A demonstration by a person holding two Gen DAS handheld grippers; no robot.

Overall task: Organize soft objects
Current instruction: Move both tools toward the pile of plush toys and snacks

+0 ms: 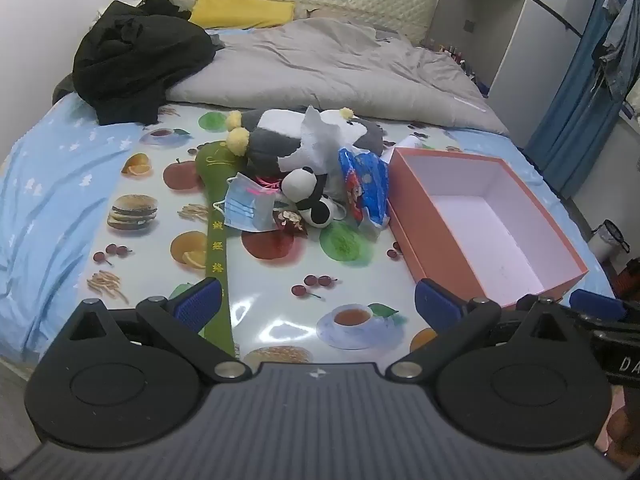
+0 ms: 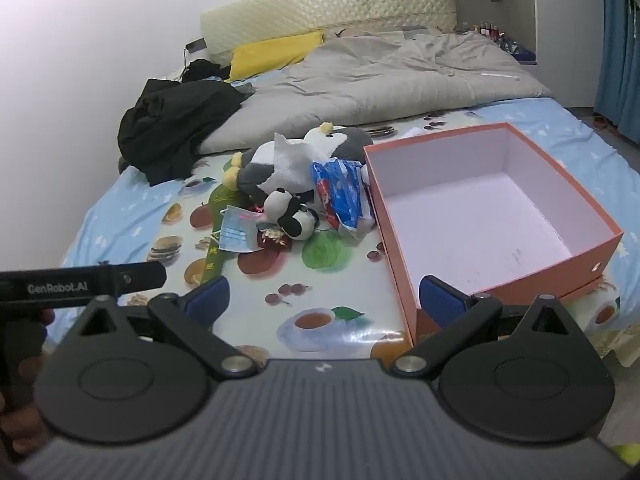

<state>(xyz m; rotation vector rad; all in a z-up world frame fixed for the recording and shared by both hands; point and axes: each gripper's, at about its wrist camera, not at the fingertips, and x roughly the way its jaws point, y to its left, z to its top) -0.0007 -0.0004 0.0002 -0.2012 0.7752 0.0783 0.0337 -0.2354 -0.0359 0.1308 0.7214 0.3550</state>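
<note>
A heap of soft things lies on the fruit-print mat (image 1: 280, 292) (image 2: 344, 272). It holds a grey-and-white plush penguin (image 1: 280, 136) (image 2: 264, 164), a small panda plush (image 1: 312, 196) (image 2: 290, 212), a blue face mask (image 1: 246, 206) (image 2: 238, 230), a blue printed bag (image 1: 366, 184) (image 2: 342, 192) and a long green cloth strip (image 1: 218, 240) (image 2: 214, 256). Right of the heap stands an empty orange box (image 1: 484, 216) (image 2: 492, 216). My left gripper (image 1: 318, 304) and my right gripper (image 2: 324, 300) hover open over the mat's near part, well short of the heap, holding nothing.
A grey duvet (image 1: 332, 64) (image 2: 380, 80), black clothes (image 1: 136, 56) (image 2: 176, 124) and a yellow pillow (image 1: 240, 10) (image 2: 276, 54) lie at the bed's far end. Blue curtains (image 1: 576, 120) hang at right. The other gripper's black body (image 2: 80, 284) shows at left.
</note>
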